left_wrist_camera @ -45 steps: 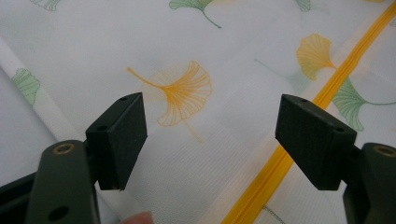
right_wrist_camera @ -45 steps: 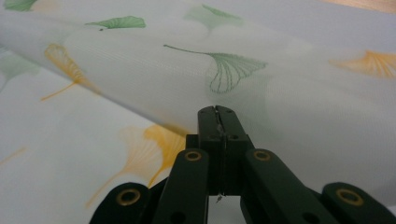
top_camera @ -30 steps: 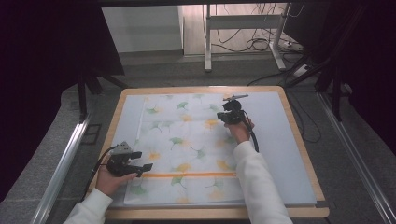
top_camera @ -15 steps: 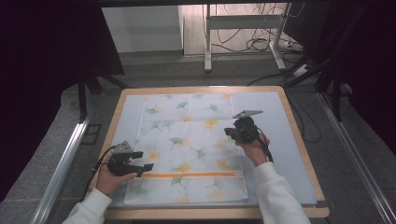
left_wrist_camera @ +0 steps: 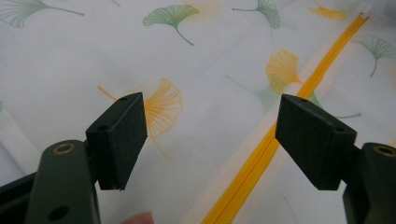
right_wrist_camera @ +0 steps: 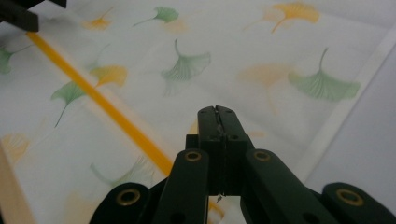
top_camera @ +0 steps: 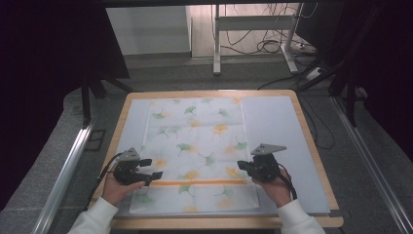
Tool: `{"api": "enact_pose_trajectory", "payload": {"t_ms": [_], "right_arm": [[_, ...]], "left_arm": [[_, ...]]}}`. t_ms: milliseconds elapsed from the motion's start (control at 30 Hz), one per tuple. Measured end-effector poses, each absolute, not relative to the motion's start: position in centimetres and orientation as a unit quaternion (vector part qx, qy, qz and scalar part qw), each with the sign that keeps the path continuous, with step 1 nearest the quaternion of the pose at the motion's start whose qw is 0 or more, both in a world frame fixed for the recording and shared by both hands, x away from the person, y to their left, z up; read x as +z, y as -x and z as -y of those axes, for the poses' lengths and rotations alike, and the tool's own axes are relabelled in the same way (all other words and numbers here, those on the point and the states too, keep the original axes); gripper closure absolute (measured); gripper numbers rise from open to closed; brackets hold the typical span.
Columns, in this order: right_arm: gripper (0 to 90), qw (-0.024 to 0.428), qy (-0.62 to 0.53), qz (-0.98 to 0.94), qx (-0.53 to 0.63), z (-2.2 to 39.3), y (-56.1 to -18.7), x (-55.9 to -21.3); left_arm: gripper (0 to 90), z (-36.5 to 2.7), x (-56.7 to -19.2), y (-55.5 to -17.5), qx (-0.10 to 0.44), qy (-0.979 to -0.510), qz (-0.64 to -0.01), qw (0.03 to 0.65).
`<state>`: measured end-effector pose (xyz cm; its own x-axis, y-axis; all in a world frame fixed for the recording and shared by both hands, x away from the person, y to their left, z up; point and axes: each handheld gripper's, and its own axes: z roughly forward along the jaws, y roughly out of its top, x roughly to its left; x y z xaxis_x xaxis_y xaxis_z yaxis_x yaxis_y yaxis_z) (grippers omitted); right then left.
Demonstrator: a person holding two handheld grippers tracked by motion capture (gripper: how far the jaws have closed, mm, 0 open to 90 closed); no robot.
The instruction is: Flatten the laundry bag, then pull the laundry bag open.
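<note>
Wooden surface (top_camera: 311, 146) carries a ginkgo-print zippered cloth bag (top_camera: 199, 146). Left gripper (left_wrist_camera: 210, 135) jaws spread over the orange zipper (left_wrist_camera: 261, 154); right gripper (right_wrist_camera: 218, 116) jaws pressed together (empty). Best pinch the zipper's end squarely.

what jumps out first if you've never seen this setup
A white cloth printed with green and yellow leaves covers the middle of the wooden table, with a bright orange zip running across its near end. At each end of that zip a hand holds a black gripper: the left gripper with jaws wide open, the right gripper shut.
</note>
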<state>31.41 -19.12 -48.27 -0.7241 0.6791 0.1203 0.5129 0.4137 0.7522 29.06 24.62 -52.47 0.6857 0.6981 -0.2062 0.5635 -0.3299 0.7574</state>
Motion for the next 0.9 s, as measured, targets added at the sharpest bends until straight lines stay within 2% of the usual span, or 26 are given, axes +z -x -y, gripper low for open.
{"api": "enact_pose_trajectory", "payload": {"t_ms": [167,367,667,900], "right_arm": [[89.4,0.097,-0.356,-0.836,0.406,20.2,-29.3,-48.8],[89.4,0.098,-0.372,-0.826,0.412,21.6,-27.3,-49.0],[89.4,0.093,-0.374,-0.828,0.406,21.4,-26.9,-49.5],[89.4,0.095,-0.37,-0.832,0.401,21.3,-26.8,-49.6]], "left_arm": [[24.8,-24.0,-52.4,-29.0,0.079,-0.816,-0.381,0.427],[26.6,-23.2,-51.9,-29.0,0.056,-0.816,-0.363,0.446],[28.0,-22.4,-51.3,-29.0,0.044,-0.815,-0.349,0.46],[28.4,-21.4,-51.0,-29.3,0.056,-0.824,-0.341,0.449]]}}
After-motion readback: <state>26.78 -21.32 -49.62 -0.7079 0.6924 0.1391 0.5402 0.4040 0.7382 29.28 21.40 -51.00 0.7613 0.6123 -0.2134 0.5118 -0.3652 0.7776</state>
